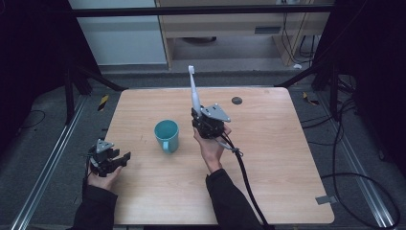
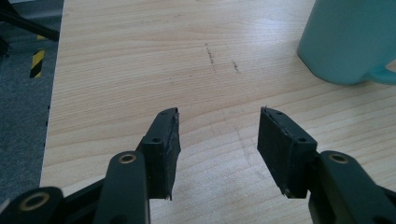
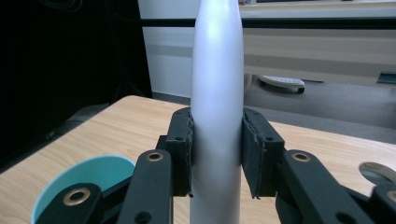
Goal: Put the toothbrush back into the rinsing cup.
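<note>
While your left hand rests at the near left edge of the worktop (image 1: 268, 158), your left gripper (image 1: 125, 157) sits low there with its jaws spread and nothing between them. In the left gripper view the gripper (image 2: 218, 140) points across bare wood, and the pads (image 2: 273, 144) are well apart, touching nothing. A few faint dark scuffs (image 2: 212, 56) mark the wood ahead of it.

Moving right, the teal mug (image 1: 166, 135) stands upright near the middle of the worktop, handle turned toward you. It lies between your two grippers, and from the left gripper view it looms at the upper right (image 2: 350, 37), with open wood between it and the jaws.

Just right of the mug, your right hand (image 1: 210, 146) holds the right gripper (image 1: 196, 114) raised above the worktop, clamped on the thick lower body of a white electric toothbrush (image 1: 194, 93). The toothbrush stands nearly upright, head uppermost, leaning slightly left. In the right gripper view both pads (image 3: 254, 154) press the white handle (image 3: 217, 116) from either side, and the mug's open mouth (image 3: 93, 182) shows below to the left.

Farther right, a small dark round disc (image 1: 236, 100) sits in the far part of the worktop, and your gripper's black cable (image 1: 246, 177) trails back toward you across the wood.
</note>
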